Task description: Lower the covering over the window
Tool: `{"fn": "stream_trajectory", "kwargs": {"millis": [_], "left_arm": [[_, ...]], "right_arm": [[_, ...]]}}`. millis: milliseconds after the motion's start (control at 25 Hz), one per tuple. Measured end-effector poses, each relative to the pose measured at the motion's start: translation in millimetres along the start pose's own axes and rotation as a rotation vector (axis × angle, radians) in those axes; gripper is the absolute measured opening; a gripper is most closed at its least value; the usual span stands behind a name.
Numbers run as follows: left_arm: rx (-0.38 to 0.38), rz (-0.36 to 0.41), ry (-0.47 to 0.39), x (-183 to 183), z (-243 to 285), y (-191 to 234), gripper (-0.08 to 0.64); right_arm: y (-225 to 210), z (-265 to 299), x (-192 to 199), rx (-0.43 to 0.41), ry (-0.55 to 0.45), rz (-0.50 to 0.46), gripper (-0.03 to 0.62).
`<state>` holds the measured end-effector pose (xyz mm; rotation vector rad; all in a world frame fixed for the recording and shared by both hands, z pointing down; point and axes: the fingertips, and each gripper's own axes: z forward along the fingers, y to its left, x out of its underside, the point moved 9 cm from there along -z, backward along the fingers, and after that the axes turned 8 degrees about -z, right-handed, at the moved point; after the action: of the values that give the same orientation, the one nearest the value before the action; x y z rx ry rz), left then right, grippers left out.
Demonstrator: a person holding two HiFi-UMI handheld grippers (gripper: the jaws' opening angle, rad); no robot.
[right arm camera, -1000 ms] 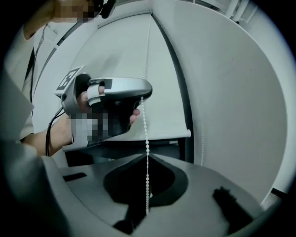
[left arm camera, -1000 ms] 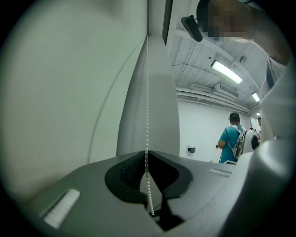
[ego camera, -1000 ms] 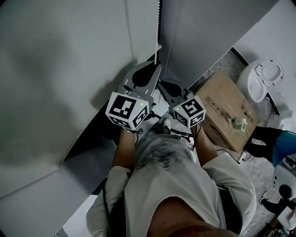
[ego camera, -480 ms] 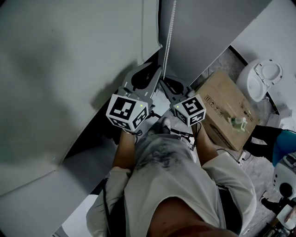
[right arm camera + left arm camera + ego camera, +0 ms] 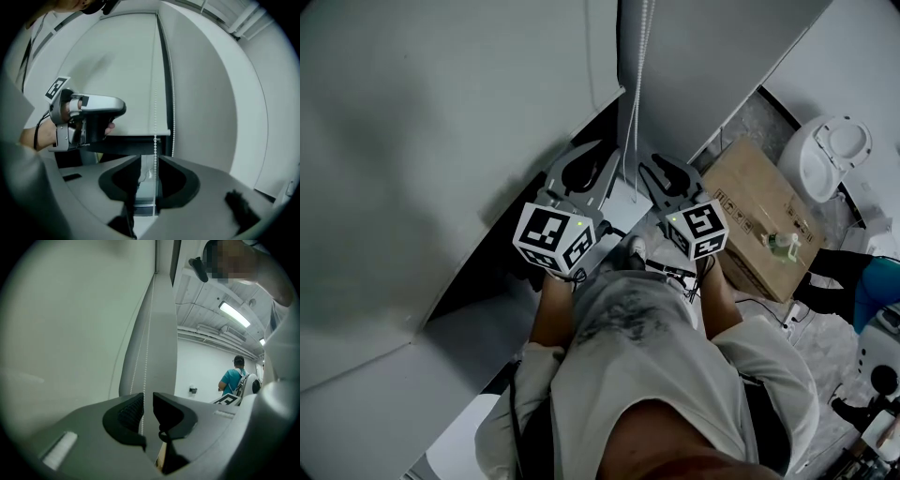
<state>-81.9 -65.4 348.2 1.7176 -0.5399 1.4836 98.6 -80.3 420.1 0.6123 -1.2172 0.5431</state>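
Window blind (image 5: 117,75) behind bead chain (image 5: 155,103)

shirt (image 5: 675,366): pale, short-sleeved, dark print | left gripper (image 5: 612,153), right gripper (image 5: 645,163): grey, black-white marker cubes (image 5: 551,240)

Head view: dim, grey, low contrast. Soft shadow across blind (image 5: 441,141), dark gap under its lower edge.
Both gripper views: strong fisheye, black vignette at corners, straight edges bowed.
Left gripper view: ceiling strip light (image 5: 233,314) bright w/ slight glare; fg soft, out of focus.
Right gripper view: even diffuse light, fg blurry, bg sharper.
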Motion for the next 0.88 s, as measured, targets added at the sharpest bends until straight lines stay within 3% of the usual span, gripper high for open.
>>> {"fn": "stream_trajectory", "kwargs": {"millis": [200, 360, 520, 880], "left_arm": [[0.000, -0.008, 0.002, 10, -11, -4, 0.062], [-0.001, -0.004, -0.004, 14, -20, -6, 0.005], [0.012, 0.011, -0.017, 14, -29, -8, 0.005], [0.018, 0.022, 0.009, 23, -42, -10, 0.006]], "right_arm": [[9, -17, -16, -0.008, -0.087, -0.003, 0.119], [13, -29, -40, -0.007, -0.160, -0.025, 0.040], [18, -42, -64, -0.019, -0.212, -0.045, 0.018], [26, -54, -66, -0.048, -0.206, 0.017, 0.017]]}}
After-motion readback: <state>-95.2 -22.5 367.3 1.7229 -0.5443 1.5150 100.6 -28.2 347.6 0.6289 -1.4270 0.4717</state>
